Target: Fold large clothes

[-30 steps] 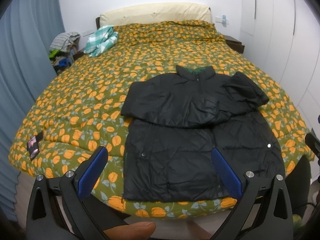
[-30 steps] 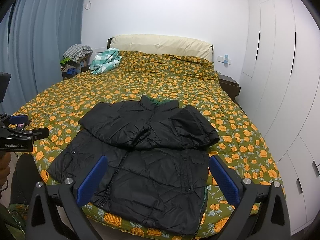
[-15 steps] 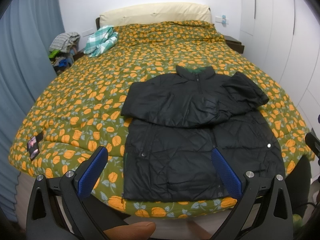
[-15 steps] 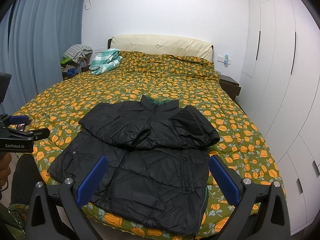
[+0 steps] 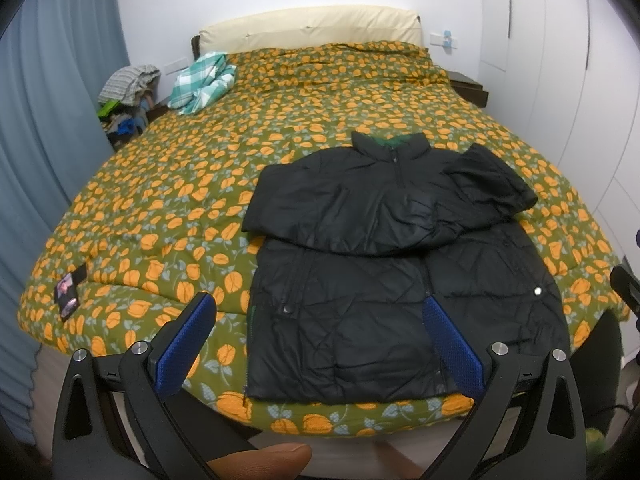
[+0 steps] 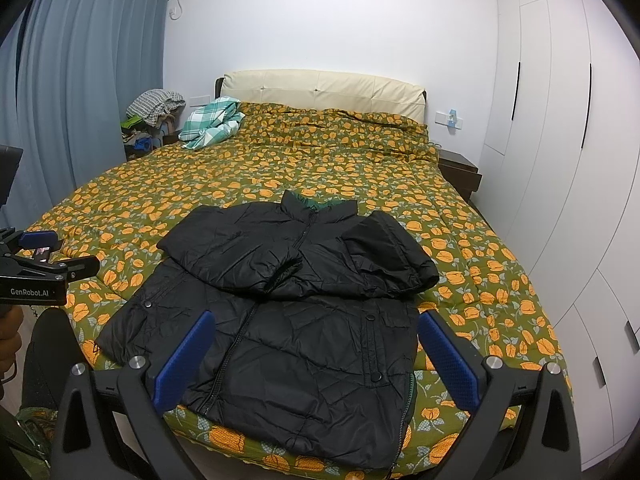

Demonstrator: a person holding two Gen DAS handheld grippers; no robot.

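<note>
A black puffer jacket (image 5: 360, 288) (image 6: 296, 320) lies face up near the foot of the bed, collar pointing to the headboard, both sleeves folded across its chest. My left gripper (image 5: 318, 320) hovers open above the bed's foot edge, short of the jacket hem, with nothing between its blue pads (image 5: 184, 344). My right gripper (image 6: 316, 344) is likewise open and empty, held back from the hem. In the right wrist view, the left gripper's body (image 6: 36, 276) shows at the left edge.
The bed carries a green quilt with orange flowers (image 5: 180, 184) (image 6: 160, 184). A teal checked cloth (image 5: 200, 80) (image 6: 210, 124) lies by the headboard. Clothes are piled on a stand (image 6: 154, 116) beside blue curtains (image 6: 80, 80). White wardrobes (image 6: 560, 140) and a nightstand (image 6: 460, 172) stand to the right.
</note>
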